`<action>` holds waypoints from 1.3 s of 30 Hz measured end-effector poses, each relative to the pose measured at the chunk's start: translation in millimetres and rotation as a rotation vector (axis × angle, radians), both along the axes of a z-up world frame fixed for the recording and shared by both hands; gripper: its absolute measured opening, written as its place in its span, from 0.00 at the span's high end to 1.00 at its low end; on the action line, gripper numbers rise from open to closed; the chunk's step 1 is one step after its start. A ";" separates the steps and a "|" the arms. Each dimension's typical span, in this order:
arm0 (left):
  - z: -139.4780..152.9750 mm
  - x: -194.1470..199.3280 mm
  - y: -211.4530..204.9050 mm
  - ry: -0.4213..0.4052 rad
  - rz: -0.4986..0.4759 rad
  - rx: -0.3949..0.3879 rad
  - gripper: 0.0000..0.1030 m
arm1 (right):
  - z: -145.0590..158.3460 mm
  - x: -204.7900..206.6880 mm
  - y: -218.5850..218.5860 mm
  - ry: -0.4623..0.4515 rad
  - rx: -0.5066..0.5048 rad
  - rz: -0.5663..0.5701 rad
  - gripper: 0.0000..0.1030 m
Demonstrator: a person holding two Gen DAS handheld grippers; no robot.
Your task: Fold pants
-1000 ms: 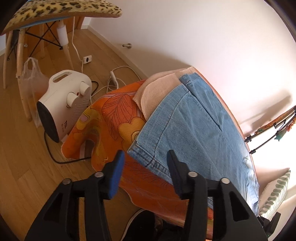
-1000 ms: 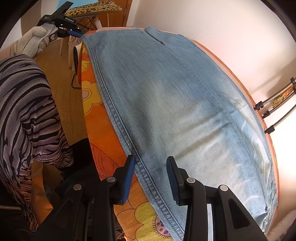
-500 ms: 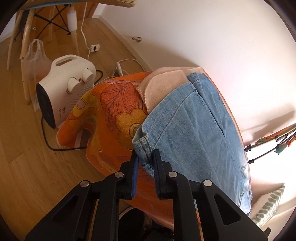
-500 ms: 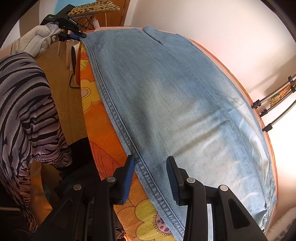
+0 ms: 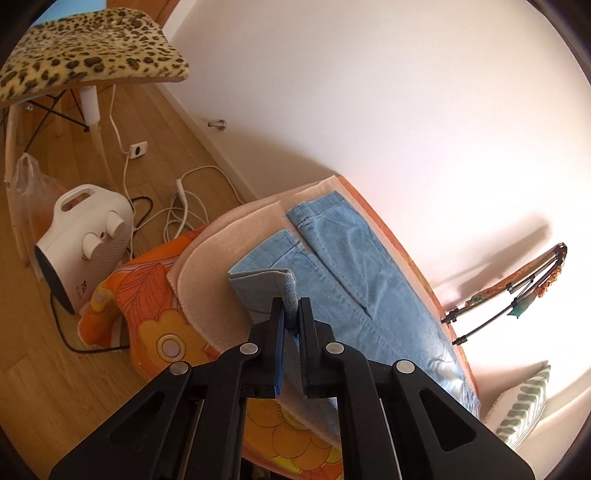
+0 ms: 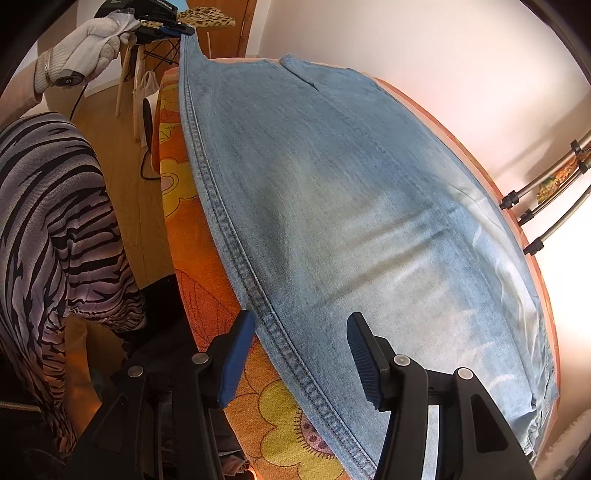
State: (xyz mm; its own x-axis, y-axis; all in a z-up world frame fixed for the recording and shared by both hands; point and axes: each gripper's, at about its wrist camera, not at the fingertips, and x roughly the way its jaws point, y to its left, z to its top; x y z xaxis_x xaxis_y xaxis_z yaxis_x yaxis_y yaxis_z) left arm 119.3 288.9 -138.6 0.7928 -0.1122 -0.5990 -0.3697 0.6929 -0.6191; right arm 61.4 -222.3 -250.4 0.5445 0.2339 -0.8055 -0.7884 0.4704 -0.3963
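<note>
Light blue denim pants [image 6: 332, 206] lie flat along a table draped in an orange flowered cloth [image 6: 207, 295]. My left gripper [image 5: 291, 314] is shut on the near corner of the pants' hem end [image 5: 266, 286] and holds it lifted off a pale pink pad [image 5: 218, 258]. It also shows at the far end in the right wrist view [image 6: 184, 31], held by a white-gloved hand. My right gripper [image 6: 301, 350] is open, its jaws either side of the pants' near side seam [image 6: 258, 291], just above the fabric.
A white fan heater [image 5: 83, 243] and white cables [image 5: 177, 206] sit on the wood floor by the table's end. A leopard-print stool [image 5: 85, 66] stands beyond. The wall runs along the table's far edge. A striped sleeve [image 6: 55, 229] is at left.
My left gripper closed on the hem corner of the pants and lifted it up off the table. My right gripper stayed open over the side seam.
</note>
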 end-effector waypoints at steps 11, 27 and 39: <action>21.9 33.0 -20.2 -0.059 -0.038 0.040 0.95 | -6.5 0.5 -4.0 -0.013 -0.059 -0.019 0.92; 55.4 85.1 -25.3 -0.120 -0.044 0.121 0.95 | 90.7 56.1 -0.3 -0.335 -0.071 -0.087 1.00; 46.1 220.5 -47.6 -0.066 -0.061 0.232 0.95 | 124.4 209.0 26.7 -0.445 -0.207 -0.119 1.00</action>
State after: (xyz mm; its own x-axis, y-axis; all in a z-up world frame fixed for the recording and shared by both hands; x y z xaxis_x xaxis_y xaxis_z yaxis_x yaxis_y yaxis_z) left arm 339.9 241.3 -92.6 0.8273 -0.0264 -0.5612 -0.2866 0.8393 -0.4621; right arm 270.5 -195.6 -126.0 0.8587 0.0095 -0.5123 -0.4677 0.4230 -0.7761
